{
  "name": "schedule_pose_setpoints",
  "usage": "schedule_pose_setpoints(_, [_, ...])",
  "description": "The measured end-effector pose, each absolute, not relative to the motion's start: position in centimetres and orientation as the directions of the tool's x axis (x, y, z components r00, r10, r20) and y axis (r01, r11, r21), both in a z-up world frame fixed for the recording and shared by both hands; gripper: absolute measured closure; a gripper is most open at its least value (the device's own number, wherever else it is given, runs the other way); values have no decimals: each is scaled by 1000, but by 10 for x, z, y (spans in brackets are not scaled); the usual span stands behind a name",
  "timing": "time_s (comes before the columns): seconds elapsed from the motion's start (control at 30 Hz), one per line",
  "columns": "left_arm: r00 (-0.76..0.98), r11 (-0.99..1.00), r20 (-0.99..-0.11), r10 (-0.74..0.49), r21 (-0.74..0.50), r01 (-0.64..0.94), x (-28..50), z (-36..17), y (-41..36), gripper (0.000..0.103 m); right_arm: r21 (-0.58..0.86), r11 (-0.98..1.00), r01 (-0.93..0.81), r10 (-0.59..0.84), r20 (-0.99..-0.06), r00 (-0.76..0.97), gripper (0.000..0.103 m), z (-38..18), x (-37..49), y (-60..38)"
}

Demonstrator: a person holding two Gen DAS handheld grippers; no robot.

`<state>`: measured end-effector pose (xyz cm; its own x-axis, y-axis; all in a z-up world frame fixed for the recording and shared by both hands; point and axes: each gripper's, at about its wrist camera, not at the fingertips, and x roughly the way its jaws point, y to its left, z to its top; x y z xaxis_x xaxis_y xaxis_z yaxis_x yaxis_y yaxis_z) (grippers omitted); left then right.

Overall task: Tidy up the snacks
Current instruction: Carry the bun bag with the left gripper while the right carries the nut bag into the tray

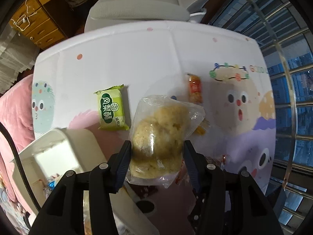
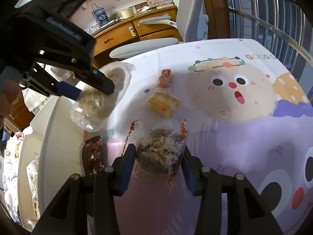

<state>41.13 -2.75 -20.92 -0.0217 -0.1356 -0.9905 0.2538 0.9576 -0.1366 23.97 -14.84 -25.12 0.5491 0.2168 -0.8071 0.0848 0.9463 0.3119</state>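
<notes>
Two grippers pinch bagged snacks: left gripper (image 1: 157,146) jaws clamp a pale cake bag (image 1: 162,129); right gripper (image 2: 159,156) jaws clamp a brown shredded-topped cake bag (image 2: 159,152).

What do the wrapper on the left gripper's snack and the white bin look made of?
Wrapper on the pale yellow pastry: thin clear plastic film, glossy; it crinkles and shows glare, contents visible through it. White bin: probably rigid moulded plastic, smooth with a slight sheen and rounded rim.

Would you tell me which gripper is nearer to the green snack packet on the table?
Left. The left gripper, holding a clear bag of pastries, is beside the green packet; the right gripper works elsewhere, packet unseen.
</notes>
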Motion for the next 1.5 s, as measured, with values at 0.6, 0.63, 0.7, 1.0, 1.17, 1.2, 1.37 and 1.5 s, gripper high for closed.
schedule_pose_setpoints(0.6, [69, 949, -975, -209, -185, 254, 336, -103, 21, 52, 308, 950, 46, 213, -750, 626, 57, -173, 198, -131])
schedule_pose_setpoints(0.63, [66, 949, -974, -217, -194, 250, 330, -99, 28, 52, 306, 951, 41, 214, -748, 628, 57, -170, 196, -129])
schedule_pose_setpoints(0.7, [63, 946, -971, -232, -211, 245, 320, -91, 40, 52, 296, 955, 25, 213, -741, 637, 57, -161, 192, -121])
schedule_pose_setpoints(1.0, [86, 940, -959, -271, -245, 237, 273, -65, 102, 52, 249, 968, -9, 189, -712, 676, 57, -124, 157, -74])
schedule_pose_setpoints(1.17, [105, 941, -956, -275, -246, 230, 248, -63, 139, 52, 237, 971, -26, 193, -715, 672, 57, -115, 130, -42])
schedule_pose_setpoints(1.2, [112, 943, -955, -276, -246, 222, 242, -62, 148, 52, 236, 971, -30, 195, -716, 670, 57, -114, 127, -37])
schedule_pose_setpoints(1.37, [134, 948, -951, -280, -252, 193, 222, -64, 183, 52, 231, 971, -62, 214, -729, 650, 57, -110, 105, -3])
schedule_pose_setpoints(1.5, [142, 948, -948, -284, -255, 189, 209, -68, 204, 52, 209, 972, -109, 229, -727, 647, 57, -105, 93, 25])
